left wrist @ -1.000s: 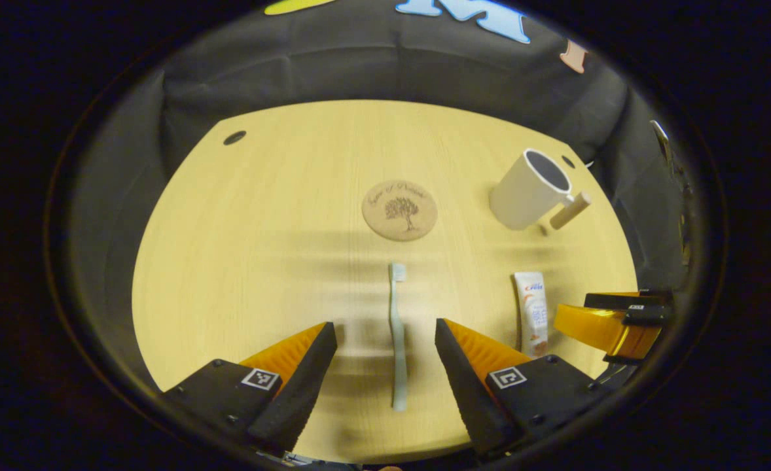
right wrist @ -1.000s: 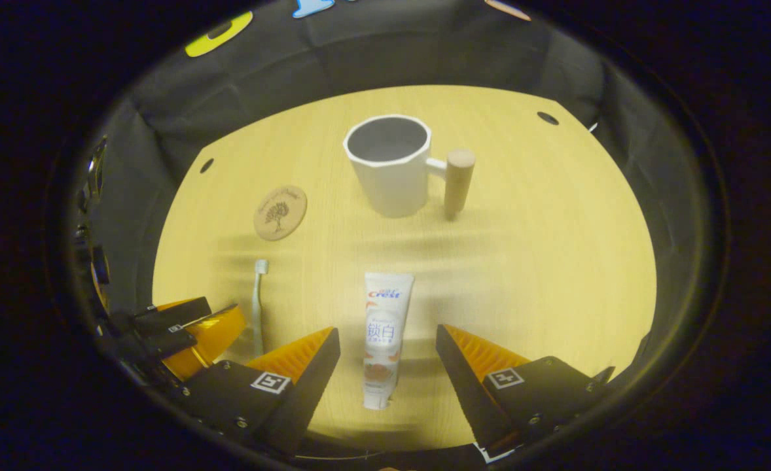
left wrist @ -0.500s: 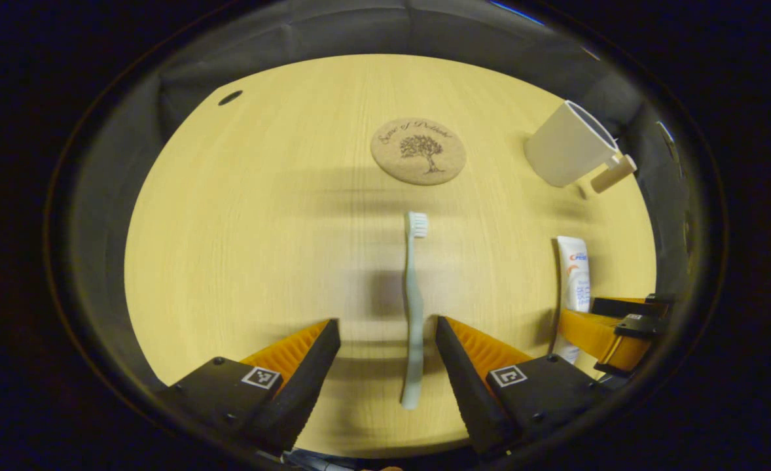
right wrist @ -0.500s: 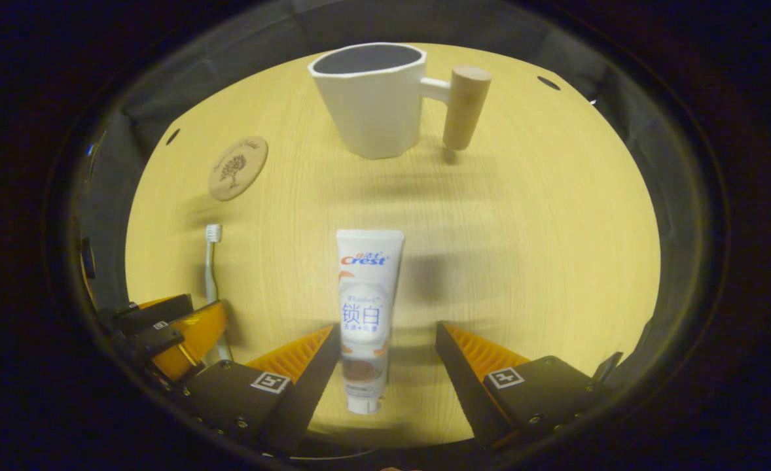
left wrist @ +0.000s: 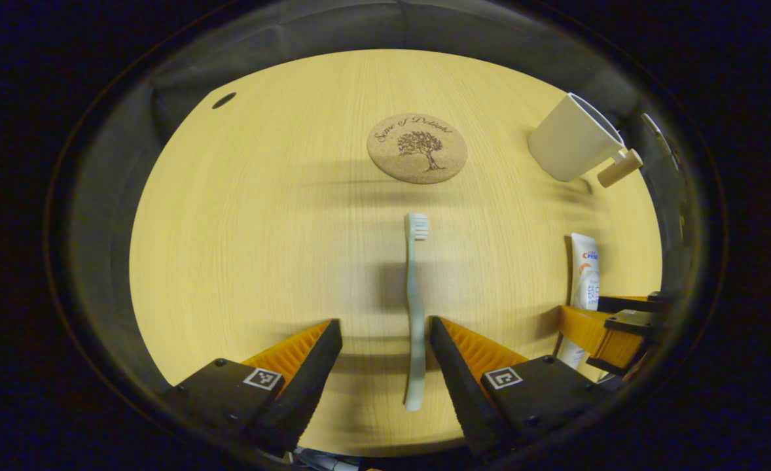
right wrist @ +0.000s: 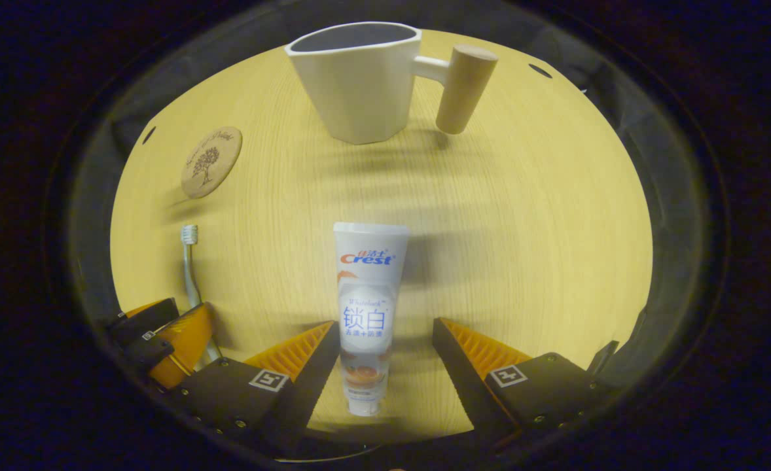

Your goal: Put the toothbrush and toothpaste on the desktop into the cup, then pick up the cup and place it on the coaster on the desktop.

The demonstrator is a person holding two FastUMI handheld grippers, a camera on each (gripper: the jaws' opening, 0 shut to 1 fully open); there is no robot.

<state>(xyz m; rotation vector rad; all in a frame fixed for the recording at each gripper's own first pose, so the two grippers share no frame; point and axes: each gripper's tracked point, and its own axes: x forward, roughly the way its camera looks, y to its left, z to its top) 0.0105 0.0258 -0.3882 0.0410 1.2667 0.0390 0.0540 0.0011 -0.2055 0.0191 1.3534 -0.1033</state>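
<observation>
Left tongs (left wrist: pixel 385 356) are hanging spread apart over the counter (left wrist: pixel 248 222), straddling the handle end of the toothbrush (left wrist: pixel 414 307); the handle is lying nearer the right-hand finger, and contact there cannot be judged. The toothbrush is lying flat, bristle head pointing toward the coaster (left wrist: pixel 417 148), a little short of it. Right tongs (right wrist: pixel 382 356) are also standing released, fingers either side of the cap end of the toothpaste (right wrist: pixel 367 307); the left-hand finger is sitting right against the tube's edge, the other apart from it. The toothpaste is lying flat, crimped end pointing toward the cup (right wrist: pixel 358 82), well short of it. The cup is standing upright, its wooden handle (right wrist: pixel 465 88) on the side away from the coaster, with nothing visible inside.
</observation>
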